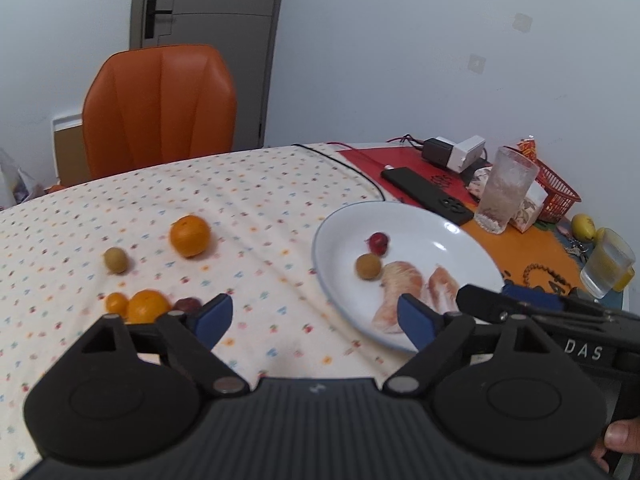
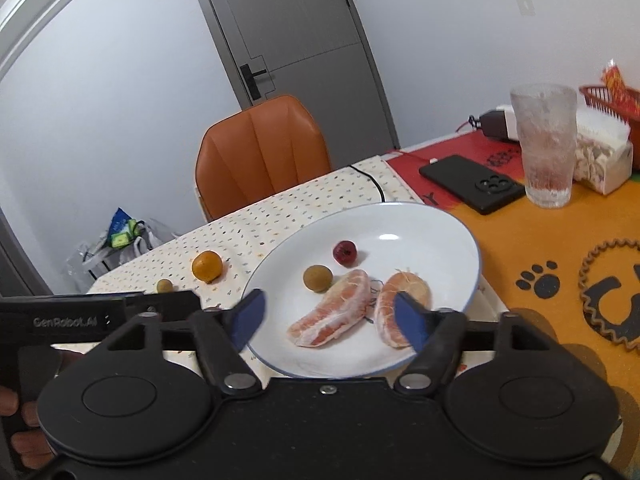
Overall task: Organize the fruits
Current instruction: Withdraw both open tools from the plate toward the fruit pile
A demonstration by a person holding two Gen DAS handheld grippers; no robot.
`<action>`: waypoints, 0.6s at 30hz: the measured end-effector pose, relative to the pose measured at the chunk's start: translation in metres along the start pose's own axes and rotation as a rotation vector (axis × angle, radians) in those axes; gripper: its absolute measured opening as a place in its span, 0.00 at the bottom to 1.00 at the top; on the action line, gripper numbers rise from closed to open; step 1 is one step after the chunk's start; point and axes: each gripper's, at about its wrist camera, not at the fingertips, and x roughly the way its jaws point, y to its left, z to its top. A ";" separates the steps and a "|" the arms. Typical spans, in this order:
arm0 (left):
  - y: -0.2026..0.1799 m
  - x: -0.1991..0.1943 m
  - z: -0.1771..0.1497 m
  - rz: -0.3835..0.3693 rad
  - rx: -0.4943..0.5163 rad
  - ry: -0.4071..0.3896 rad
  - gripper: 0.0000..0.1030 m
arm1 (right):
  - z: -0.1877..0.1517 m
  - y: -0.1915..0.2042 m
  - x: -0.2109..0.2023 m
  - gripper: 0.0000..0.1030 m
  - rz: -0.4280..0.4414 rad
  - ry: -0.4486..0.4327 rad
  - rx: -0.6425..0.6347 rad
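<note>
Two tongs are in my hands, both black-framed with blue pads: my left gripper (image 1: 316, 314) hangs with jaws spread wide and nothing between them, over the printed cotton tablecloth (image 1: 248, 200); my right gripper (image 2: 328, 312) is likewise wide apart and holds nothing, above the near rim of the plate (image 2: 460, 232). That plate is one round, glossy white dish with a thin blue edge, lying where the cloth meets the orange mat (image 2: 532, 240). On it I count four fruits: two peeled pomelo segments, crescent-shaped, pink and veiled in white pith, the left segment (image 2: 332, 312) and the right segment (image 2: 404, 296), side by side with long axes running from near me toward the plate's far side; one smooth tan longan (image 2: 317, 278); one small dark red fruit (image 2: 345, 252). Off the plate on the cloth lie five: two dimpled round oranges (image 1: 190, 236) (image 1: 148, 306), one tiny kumquat (image 1: 117, 303), another longan (image 1: 116, 260), one dark reddish fruit (image 1: 188, 304) partly hidden behind my left pad
</note>
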 end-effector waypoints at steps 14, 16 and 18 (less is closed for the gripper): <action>0.052 -0.027 -0.010 0.052 -0.079 -0.009 0.94 | -0.002 0.032 0.009 0.98 0.014 0.004 -0.005; 0.059 -0.029 -0.013 0.053 -0.093 -0.009 0.94 | -0.003 0.037 0.011 0.98 0.021 0.010 -0.013; 0.065 -0.030 -0.015 0.059 -0.103 -0.008 0.94 | -0.005 0.044 0.013 0.98 0.026 0.014 -0.024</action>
